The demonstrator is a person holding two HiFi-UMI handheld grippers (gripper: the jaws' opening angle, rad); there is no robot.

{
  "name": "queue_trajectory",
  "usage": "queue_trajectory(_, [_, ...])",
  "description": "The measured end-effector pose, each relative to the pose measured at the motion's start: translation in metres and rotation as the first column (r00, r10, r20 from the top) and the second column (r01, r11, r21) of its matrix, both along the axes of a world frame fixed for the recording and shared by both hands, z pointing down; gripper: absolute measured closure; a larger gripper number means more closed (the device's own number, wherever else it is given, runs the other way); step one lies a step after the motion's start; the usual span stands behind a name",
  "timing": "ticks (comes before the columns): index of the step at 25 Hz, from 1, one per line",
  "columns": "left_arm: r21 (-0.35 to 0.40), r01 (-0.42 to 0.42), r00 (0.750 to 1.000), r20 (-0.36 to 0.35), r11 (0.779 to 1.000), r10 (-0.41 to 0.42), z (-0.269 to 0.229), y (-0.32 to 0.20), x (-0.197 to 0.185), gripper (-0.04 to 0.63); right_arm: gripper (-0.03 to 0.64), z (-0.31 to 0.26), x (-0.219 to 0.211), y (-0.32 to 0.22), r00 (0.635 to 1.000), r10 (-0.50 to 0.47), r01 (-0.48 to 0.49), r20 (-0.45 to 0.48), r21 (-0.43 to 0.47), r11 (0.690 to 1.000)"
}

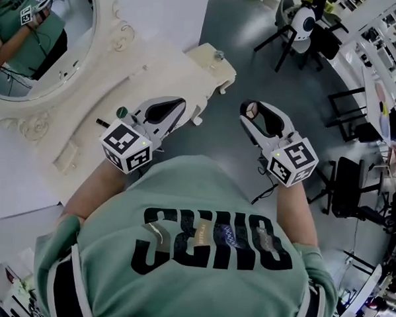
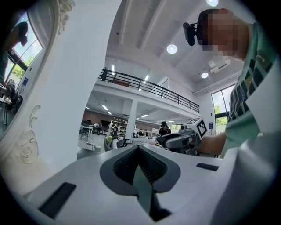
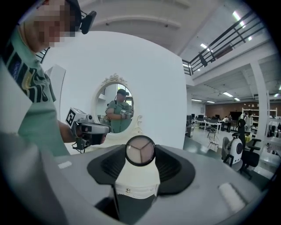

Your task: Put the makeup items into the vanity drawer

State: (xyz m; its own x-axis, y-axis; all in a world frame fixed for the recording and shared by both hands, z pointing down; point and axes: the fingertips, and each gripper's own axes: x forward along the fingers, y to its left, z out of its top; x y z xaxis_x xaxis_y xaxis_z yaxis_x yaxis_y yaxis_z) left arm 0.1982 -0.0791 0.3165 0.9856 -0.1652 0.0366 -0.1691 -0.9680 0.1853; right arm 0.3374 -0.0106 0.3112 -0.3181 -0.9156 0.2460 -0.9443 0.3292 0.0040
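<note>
Both grippers hang in the air in front of the person's green shirt, beside the cream vanity (image 1: 156, 73). My right gripper (image 1: 253, 111) is shut on a round compact (image 3: 140, 150) with a black rim, three beige shades and a white body. The compact stands upright between the pads. My left gripper (image 1: 166, 110) has its jaws shut, pads meeting at the tips (image 2: 138, 148) with nothing between them. It hovers over the vanity's right part. A small dark-green-capped item (image 1: 122, 111) and a thin black stick (image 1: 102, 122) lie on the vanity top beside it.
An oval mirror (image 1: 32, 40) with a carved frame stands on the vanity at the upper left. A small box with a knob (image 1: 218, 55) sits at the vanity's far right end. Black chairs (image 1: 348, 189), desks and a white robot (image 1: 301, 21) stand on the grey floor to the right.
</note>
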Motion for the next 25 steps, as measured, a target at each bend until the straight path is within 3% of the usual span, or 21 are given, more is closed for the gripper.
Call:
queue_trajectory(11, [-0.008,0.002,1.000,0.011,1.000,-0.002,0.003,0.001,0.012,0.592,0.397,0.002,0.014,0.002,1.000,-0.003,0.003,0.001,-0.005,1.000])
queue_trajectory(18, [-0.026,0.149,0.989,0.004,0.989,-0.149,0.001,-0.016,-0.022,0.592,0.397,-0.008,-0.014,-0.043,0.986,-0.165,0.164,-0.017,-0.040,0.986])
queue_trajectory(22, [-0.045,0.286,0.958,0.027,0.957,-0.285,0.014,-0.036,-0.080,0.592,0.397,-0.003,-0.066,-0.089,0.953,-0.303,0.301,-0.026,-0.060,0.952])
queue_trajectory(25, [-0.083,0.431,0.902,0.051,0.899,-0.428,0.031,-0.045,-0.146,0.592,0.397,0.011,-0.129,-0.123,0.897,-0.441,0.438,-0.019,-0.089,0.895])
